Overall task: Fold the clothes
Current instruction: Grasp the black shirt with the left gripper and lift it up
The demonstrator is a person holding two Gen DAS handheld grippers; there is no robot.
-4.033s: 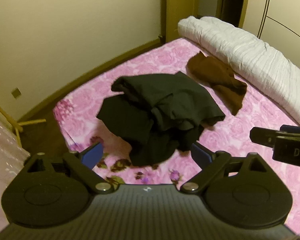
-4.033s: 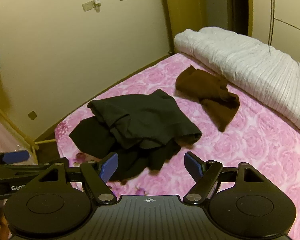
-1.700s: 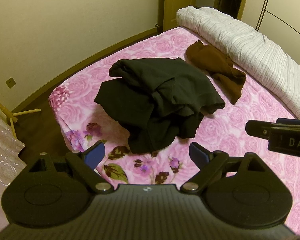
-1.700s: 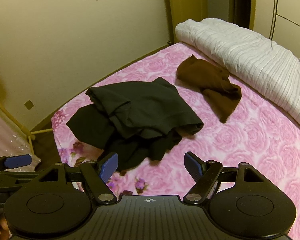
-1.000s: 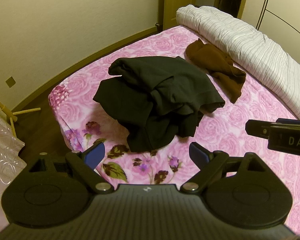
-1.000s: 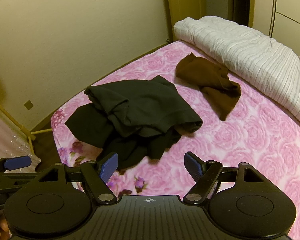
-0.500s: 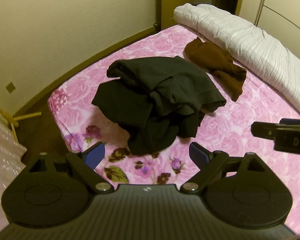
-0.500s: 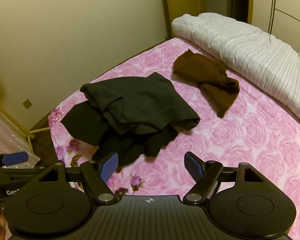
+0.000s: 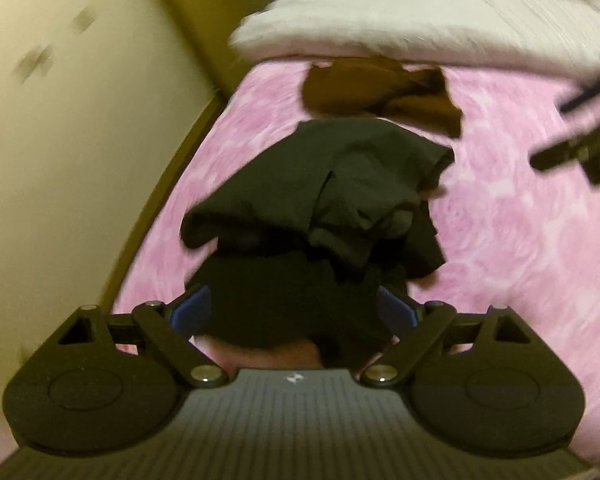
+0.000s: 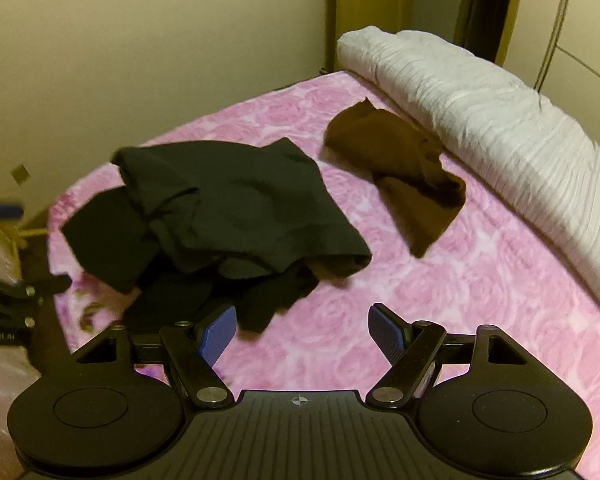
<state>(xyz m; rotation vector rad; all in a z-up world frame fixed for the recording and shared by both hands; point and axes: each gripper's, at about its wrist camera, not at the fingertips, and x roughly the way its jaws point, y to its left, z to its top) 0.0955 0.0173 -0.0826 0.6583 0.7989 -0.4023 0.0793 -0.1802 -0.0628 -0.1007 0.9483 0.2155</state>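
Your left gripper (image 9: 294,312) and right gripper (image 10: 304,330) both hung spread and empty over the black garment (image 10: 236,208), heaped on the bed (image 10: 480,300); grabbing several bunched layers there risked dragging the whole pile.

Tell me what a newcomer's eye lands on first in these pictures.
A crumpled black garment heaped mid-bed on the pink floral sheet, nearest the left gripper, whose open jaws frame its near edge. Behind it lies a smaller brown garment, beside a rolled white quilt along the far side. The right gripper hangs open over bare sheet.
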